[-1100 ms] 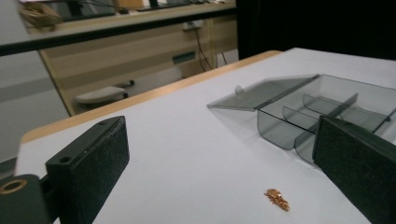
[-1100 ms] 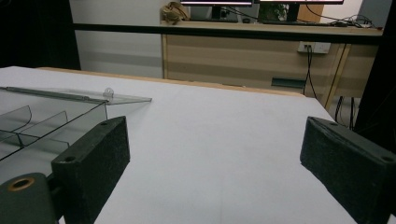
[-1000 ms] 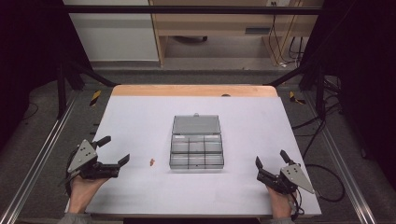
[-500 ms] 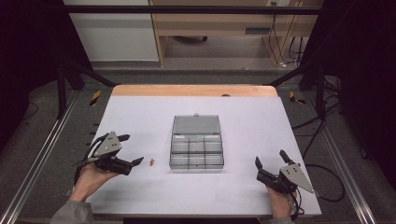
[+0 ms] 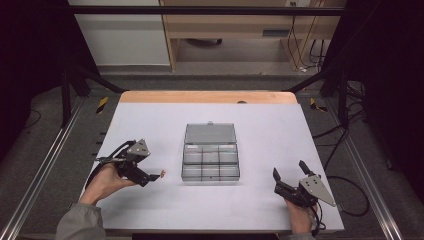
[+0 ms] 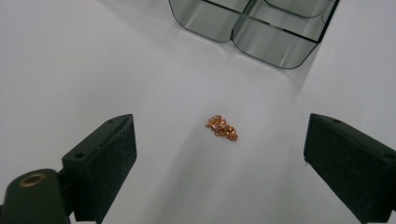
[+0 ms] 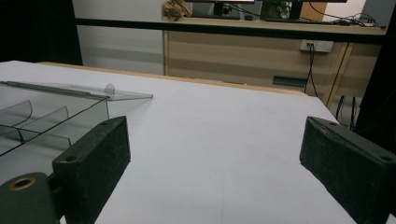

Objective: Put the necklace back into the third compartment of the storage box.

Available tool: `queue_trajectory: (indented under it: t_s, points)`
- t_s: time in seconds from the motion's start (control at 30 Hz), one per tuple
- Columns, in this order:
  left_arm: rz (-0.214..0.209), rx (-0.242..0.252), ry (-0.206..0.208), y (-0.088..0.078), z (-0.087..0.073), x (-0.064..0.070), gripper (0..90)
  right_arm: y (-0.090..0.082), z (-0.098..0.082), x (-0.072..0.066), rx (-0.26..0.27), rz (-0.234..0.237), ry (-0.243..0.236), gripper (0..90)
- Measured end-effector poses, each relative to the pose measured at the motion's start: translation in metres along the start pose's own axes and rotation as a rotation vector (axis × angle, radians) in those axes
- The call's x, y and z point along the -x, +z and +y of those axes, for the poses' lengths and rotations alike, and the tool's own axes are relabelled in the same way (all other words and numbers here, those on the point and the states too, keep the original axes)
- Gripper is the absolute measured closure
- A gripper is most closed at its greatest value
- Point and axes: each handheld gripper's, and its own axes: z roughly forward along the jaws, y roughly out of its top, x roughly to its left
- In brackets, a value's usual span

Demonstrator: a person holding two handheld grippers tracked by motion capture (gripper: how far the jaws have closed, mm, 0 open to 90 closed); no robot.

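Note:
A small clump of copper-coloured bits [image 5: 161,174] lies on the white table, left of a clear compartment box [image 5: 210,165] whose lid [image 5: 210,133] is folded back. My left gripper [image 5: 151,173] points at the clump from the left. In the left gripper view the clump [image 6: 222,127] lies on the table between the wide-apart jaws of the left gripper [image 6: 220,140], untouched; they have just been closing a little. My right gripper [image 5: 290,170] rests open near the table's front right, with nothing between its jaws [image 7: 212,149].
The white table [image 5: 280,125] has a wooden far edge [image 5: 207,96]. Metal frame rails [image 5: 45,160] run along both sides. Corner compartments of the box [image 6: 261,28] stand just beyond the clump. The box's lid [image 7: 79,91] shows left of the right gripper.
My left gripper has moved right across the table, up to the copper clump. The right gripper and the box have stayed in place.

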Motion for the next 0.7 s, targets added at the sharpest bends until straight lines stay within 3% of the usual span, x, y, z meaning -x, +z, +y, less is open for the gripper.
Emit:
queue_trajectory:
  t_s: [0.27, 0.33, 0.43, 0.7]
  points:
    - [-0.068, -0.132, 0.025, 0.01, 0.014, -0.005, 12.0, 0.0, 0.0, 0.0, 0.0, 0.0, -0.001, 8.9]
    - [-0.072, -0.144, 0.027, 0.012, 0.015, -0.005, 13.4, 0.0, 0.0, 0.0, 0.0, 0.0, 0.0, 9.0]
    - [-0.076, -0.208, 0.036, 0.02, 0.02, -0.004, 16.1, 0.0, 0.0, 0.0, 0.0, 0.001, -0.001, 8.9]
    - [-0.106, -0.3, 0.05, 0.035, 0.026, -0.001, 31.8, 0.0, 0.0, 0.0, 0.0, 0.001, -0.001, 8.9]
